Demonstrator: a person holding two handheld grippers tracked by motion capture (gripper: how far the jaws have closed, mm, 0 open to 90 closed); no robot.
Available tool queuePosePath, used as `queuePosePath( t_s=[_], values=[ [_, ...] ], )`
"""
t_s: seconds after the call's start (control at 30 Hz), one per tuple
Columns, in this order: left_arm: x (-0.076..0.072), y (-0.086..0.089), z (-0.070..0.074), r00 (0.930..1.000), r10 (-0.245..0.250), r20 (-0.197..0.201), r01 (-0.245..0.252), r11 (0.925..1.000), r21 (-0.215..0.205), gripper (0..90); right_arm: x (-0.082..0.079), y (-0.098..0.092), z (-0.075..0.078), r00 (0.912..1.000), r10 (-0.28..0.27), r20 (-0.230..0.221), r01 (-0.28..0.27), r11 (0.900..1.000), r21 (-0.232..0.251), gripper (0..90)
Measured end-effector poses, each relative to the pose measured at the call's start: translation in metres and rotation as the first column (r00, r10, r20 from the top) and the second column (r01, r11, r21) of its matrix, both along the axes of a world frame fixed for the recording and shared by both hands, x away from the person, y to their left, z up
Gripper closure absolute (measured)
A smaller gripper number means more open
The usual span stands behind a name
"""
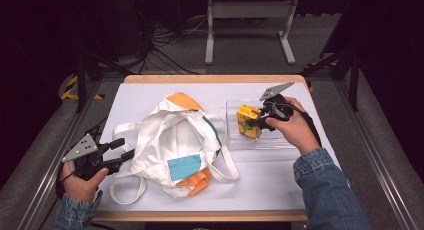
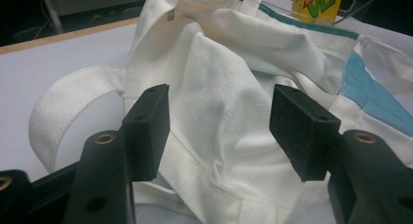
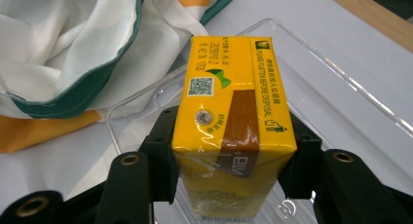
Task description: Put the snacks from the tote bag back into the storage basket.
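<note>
A yellow drink carton (image 1: 248,121) stands in a clear plastic tray (image 1: 280,142) at the right of the table. My right gripper (image 1: 261,117) is shut on it; in the right gripper view the two black pads press the carton (image 3: 234,112) from both sides, over the tray's floor (image 3: 341,73). A white cloth tote bag (image 1: 170,140) with orange, teal and light blue patches lies crumpled at the middle. My left gripper (image 1: 124,150) stands open at the bag's left edge. In the left gripper view its jaws (image 2: 219,121) frame white fabric (image 2: 234,87) without pinching it.
The bag's white strap (image 1: 127,190) loops toward the table's front left, and another strap (image 1: 230,165) trails toward the tray. A wooden rim (image 1: 210,79) borders the white tabletop. Cables and a metal stand (image 1: 250,12) lie on the floor beyond the far edge.
</note>
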State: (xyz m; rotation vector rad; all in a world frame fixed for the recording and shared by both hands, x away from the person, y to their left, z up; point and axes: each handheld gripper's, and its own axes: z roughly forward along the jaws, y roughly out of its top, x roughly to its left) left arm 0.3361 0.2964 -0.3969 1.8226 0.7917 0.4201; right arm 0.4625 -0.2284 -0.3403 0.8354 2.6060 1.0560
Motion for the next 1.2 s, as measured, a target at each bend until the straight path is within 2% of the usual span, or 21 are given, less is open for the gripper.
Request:
queuePosePath(
  t_s=[0.07,0.27,0.43,0.63,0.93,1.03,1.2],
  values=[
    [0.0,0.0,0.0,1.0,0.0,-0.001,0.0,1.0,-0.002,41.1,0.0,-0.003,-0.008,1.0,0.0,-0.008,0.0,1.0,0.009,50.9],
    [0.0,-0.001,0.0,1.0,-0.002,-0.003,0.002,1.0,0.0,41.1,-0.003,-0.009,-0.018,0.9999,-0.008,-0.012,0.008,1.0,0.023,50.8],
    [0.0,-0.001,0.0,1.0,-0.005,0.001,0.005,1.0,-0.002,41.1,-0.005,-0.015,-0.02,0.9999,-0.013,-0.011,0.013,0.999,0.043,50.7],
    [0.0,-0.002,0.0,1.0,-0.007,-0.001,0.007,1.0,0.001,41.1,-0.007,-0.017,-0.021,1.0,0.0,-0.009,0.0,1.0,0.031,50.3],
    [0.0,-0.002,0.0,1.0,-0.008,-0.002,0.008,1.0,0.0,41.0,-0.011,-0.024,-0.021,0.9994,0.003,-0.034,-0.002,1.0,0.021,48.7],
    [-0.001,-0.002,0.0,1.0,-0.008,0.0,0.008,1.0,0.001,40.9,-0.012,-0.024,-0.02,0.9995,-0.001,-0.032,0.002,1.0,0.017,45.9],
    [-0.002,-0.001,0.0,1.0,-0.004,-0.002,0.004,1.0,-0.002,40.7,-0.014,-0.025,-0.018,0.9995,-0.015,-0.027,0.015,1.0,0.019,33.2]
  ],
)
